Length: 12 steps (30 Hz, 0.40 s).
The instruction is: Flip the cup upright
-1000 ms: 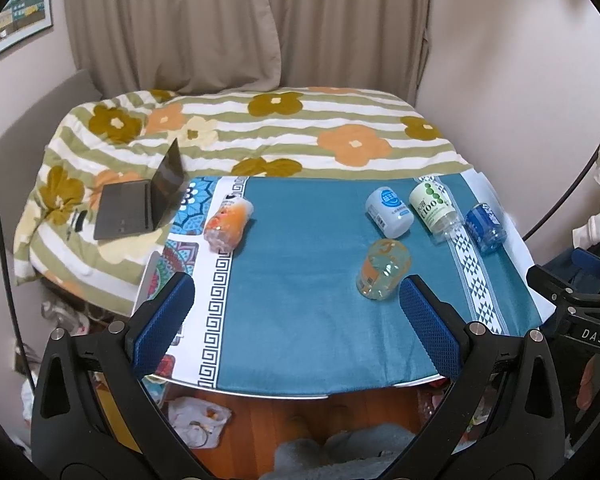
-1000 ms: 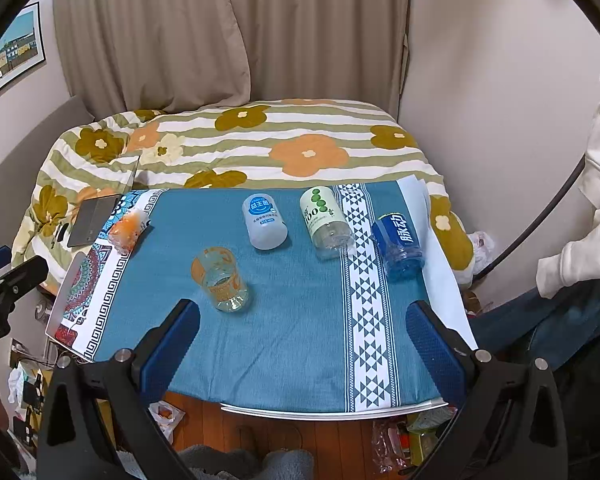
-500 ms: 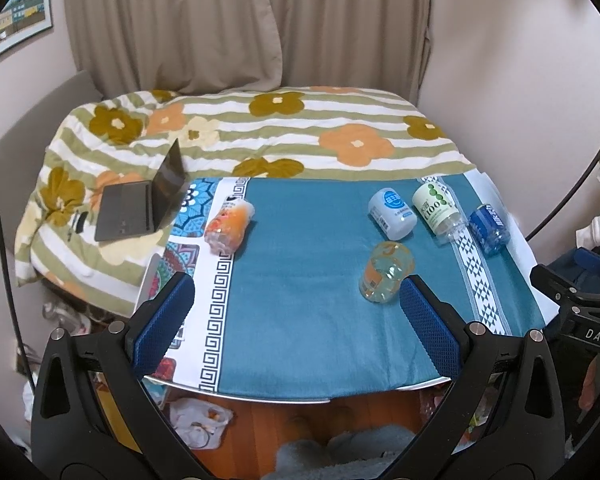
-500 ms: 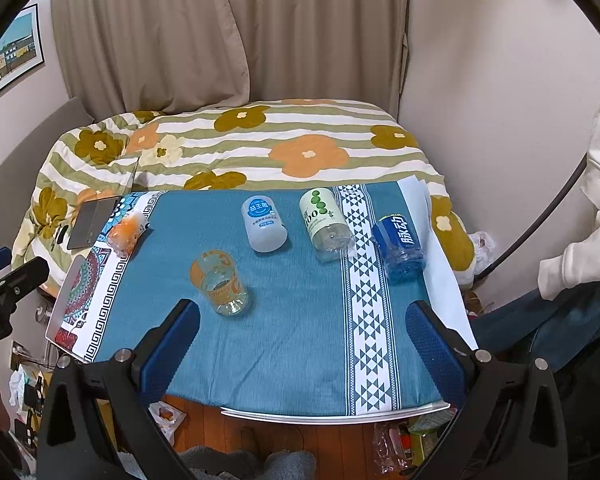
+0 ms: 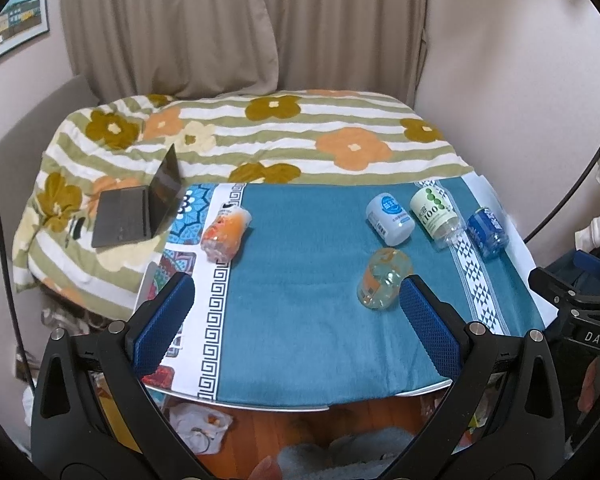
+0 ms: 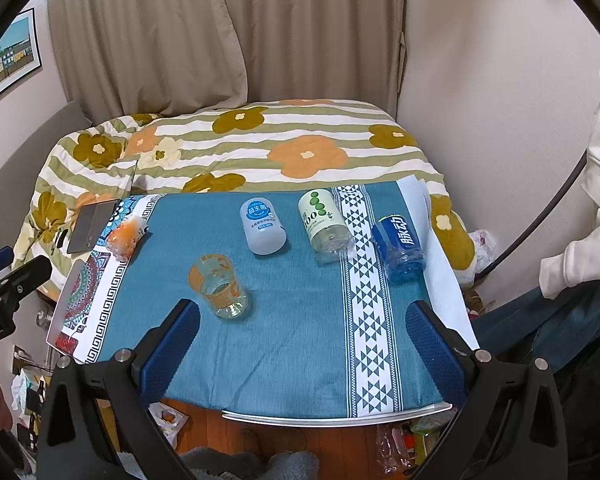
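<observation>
Plainly the cup [image 6: 218, 285] lies tipped on the bench [image 6: 300, 344], left of the white bottle [image 6: 262, 226], so either wide-open tool [image 6: 300, 350] should pinch its wall squarely.

Black hand-held gripper [image 5: 296, 304] frames, blue textured finger pads [image 5: 430, 330], silver screws, cream sleeve [image 6: 580, 256].
</observation>
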{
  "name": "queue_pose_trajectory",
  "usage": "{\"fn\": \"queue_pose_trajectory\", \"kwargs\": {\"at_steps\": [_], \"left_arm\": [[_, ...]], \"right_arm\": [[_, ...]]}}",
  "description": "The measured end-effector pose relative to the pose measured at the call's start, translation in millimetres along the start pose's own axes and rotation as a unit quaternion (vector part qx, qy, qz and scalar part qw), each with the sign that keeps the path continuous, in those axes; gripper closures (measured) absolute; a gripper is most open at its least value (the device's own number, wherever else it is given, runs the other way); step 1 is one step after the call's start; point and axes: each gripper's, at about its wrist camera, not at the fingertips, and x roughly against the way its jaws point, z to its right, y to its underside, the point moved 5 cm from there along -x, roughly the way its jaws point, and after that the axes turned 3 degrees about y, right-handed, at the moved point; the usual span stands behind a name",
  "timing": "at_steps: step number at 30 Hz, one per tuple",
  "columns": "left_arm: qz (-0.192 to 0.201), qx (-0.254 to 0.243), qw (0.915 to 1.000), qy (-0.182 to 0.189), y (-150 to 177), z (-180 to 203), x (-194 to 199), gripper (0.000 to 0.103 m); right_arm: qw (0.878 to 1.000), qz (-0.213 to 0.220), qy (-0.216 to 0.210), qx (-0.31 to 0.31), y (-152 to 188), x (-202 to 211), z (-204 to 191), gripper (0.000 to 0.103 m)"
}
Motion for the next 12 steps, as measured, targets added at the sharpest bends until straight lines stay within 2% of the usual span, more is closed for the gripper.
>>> {"fn": "queue_pose_trajectory", "kwargs": {"at_steps": [6,12], "left_arm": [[-0.001,0.005,1.0,-0.007,-3,-2,-2,0.0],[0.0,0.004,0.9994,-0.033,-8,-7,-8,0.0]], "right_arm": [[1.0,0.004,-0.003,0.005,0,-3,-3,0.0],[0.999,0.0,-0.017,0.028,2,-13,-14,0.0]]}}
